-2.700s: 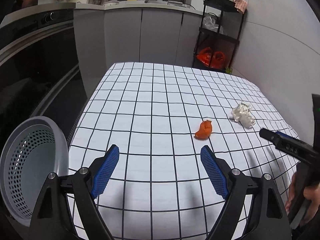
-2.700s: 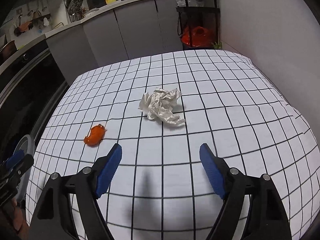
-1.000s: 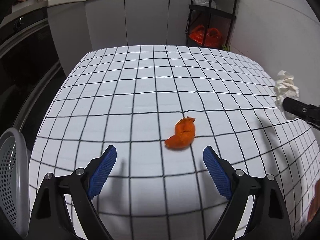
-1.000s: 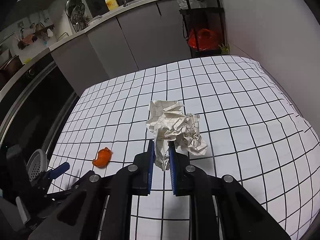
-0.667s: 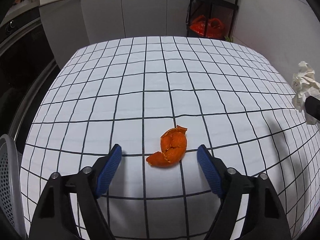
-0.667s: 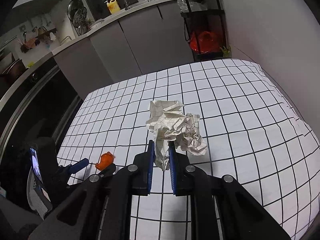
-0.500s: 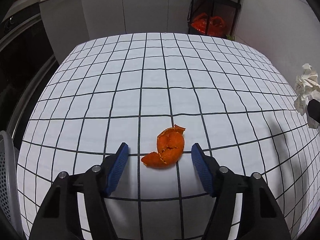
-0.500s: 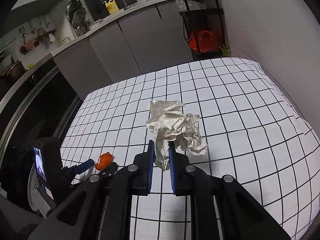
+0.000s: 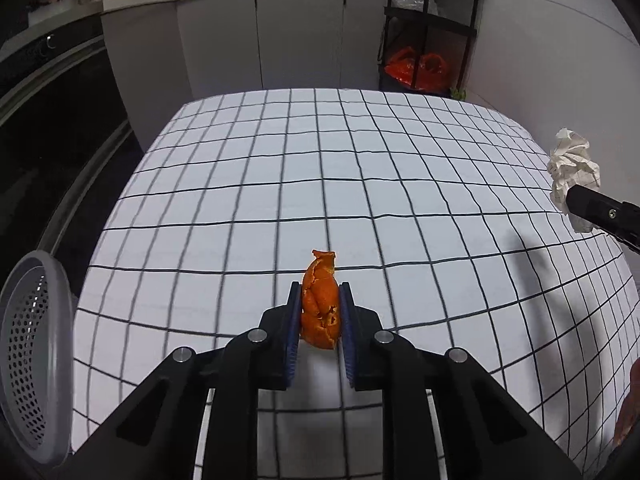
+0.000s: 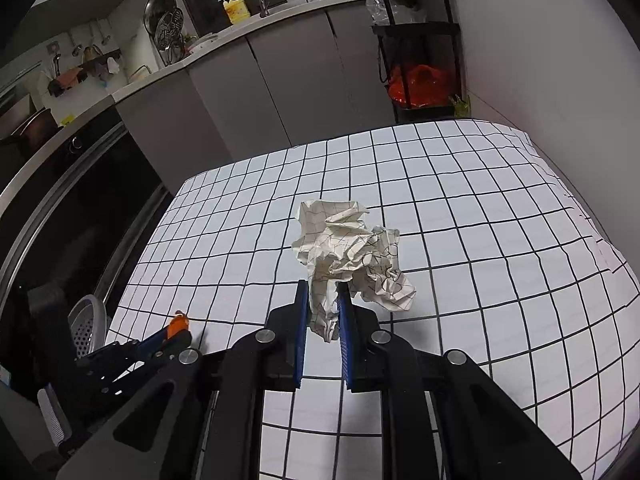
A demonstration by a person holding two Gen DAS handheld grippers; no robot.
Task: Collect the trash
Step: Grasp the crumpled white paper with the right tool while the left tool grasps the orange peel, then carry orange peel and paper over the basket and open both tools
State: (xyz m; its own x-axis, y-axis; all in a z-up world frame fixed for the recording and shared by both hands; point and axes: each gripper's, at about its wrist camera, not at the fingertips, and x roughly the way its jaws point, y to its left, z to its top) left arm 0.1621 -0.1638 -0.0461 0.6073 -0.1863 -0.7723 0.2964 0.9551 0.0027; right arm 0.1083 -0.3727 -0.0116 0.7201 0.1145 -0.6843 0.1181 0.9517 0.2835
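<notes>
Left gripper [image 9: 319, 312] clamped on the orange peel [image 9: 320, 308], right gripper [image 10: 323, 312] clamped on the crumpled paper [image 10: 352, 256], both above the checked bench [image 9: 280, 184]. Perforated basket [image 9: 34, 364] sits off the bench's left edge; carry each piece over its rim before releasing.

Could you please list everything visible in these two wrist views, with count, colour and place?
orange peel: one, orange, clamped in the left gripper.
crumpled paper: one, white with dark lines, clamped in the right gripper.
basket: one, grey, perforated, off the table's left edge.
tablecloth: one, white with black grid, covering the table.
shelf rack: one, black, far right, holding red bags.
yellow bottle: one, on the counter.
left gripper: black, blue pads, shut.
right gripper: black, blue pads, shut.
</notes>
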